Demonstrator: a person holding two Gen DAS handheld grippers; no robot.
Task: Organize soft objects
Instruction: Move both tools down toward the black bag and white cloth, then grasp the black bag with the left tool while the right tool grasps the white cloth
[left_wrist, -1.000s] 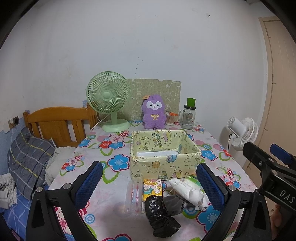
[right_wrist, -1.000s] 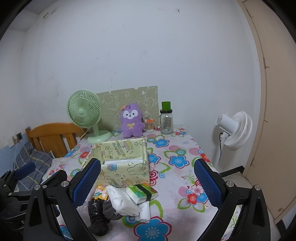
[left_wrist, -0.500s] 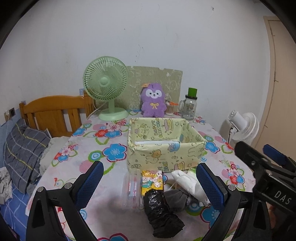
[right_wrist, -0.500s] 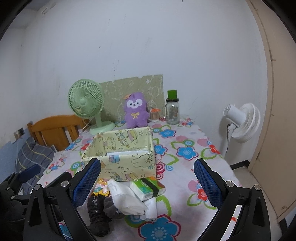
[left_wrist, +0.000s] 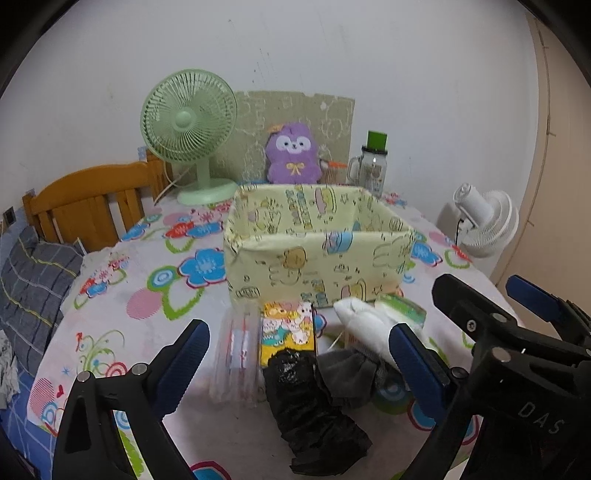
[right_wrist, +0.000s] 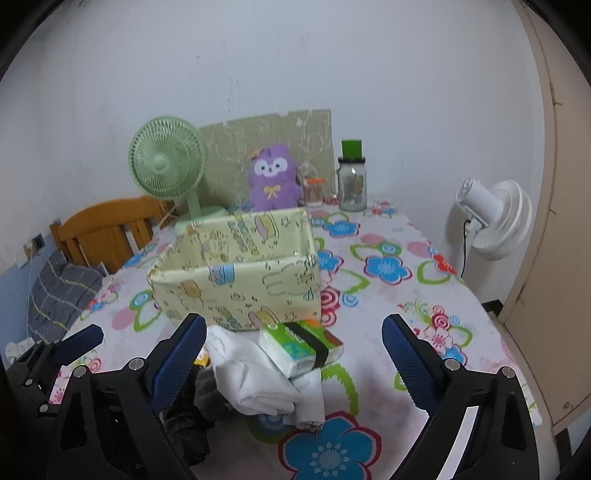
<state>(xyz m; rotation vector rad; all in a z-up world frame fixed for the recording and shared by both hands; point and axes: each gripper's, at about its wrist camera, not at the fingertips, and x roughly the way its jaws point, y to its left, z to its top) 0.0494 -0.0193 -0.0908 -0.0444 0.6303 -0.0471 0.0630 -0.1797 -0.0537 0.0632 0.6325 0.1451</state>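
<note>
A yellow cartoon-print fabric box (left_wrist: 317, 266) (right_wrist: 236, 280) stands mid-table. In front of it lies a pile: a crumpled black bag (left_wrist: 310, 406), a grey cloth (left_wrist: 347, 373), a white cloth (left_wrist: 365, 325) (right_wrist: 255, 373), a green tissue pack (left_wrist: 402, 310) (right_wrist: 299, 343), a yellow cartoon pack (left_wrist: 288, 332) and a clear plastic pack (left_wrist: 236, 354). My left gripper (left_wrist: 297, 339) hovers open over the black bag, touching nothing. My right gripper (right_wrist: 293, 332) hangs above the white cloth and tissue pack; its jaws are closing, still wide, and the pads touch nothing.
At the back stand a green desk fan (left_wrist: 190, 122), a purple plush (left_wrist: 293, 155) and a green-lidded glass jar (left_wrist: 373, 166). A wooden headboard (left_wrist: 92, 199) and bedding lie left. A white floor fan (right_wrist: 491, 218) and a door are right, past the table edge.
Both grippers have sunk and come closer to the pile, so the box and pile look larger. The right jaws have narrowed slightly. Nothing on the table has moved.
</note>
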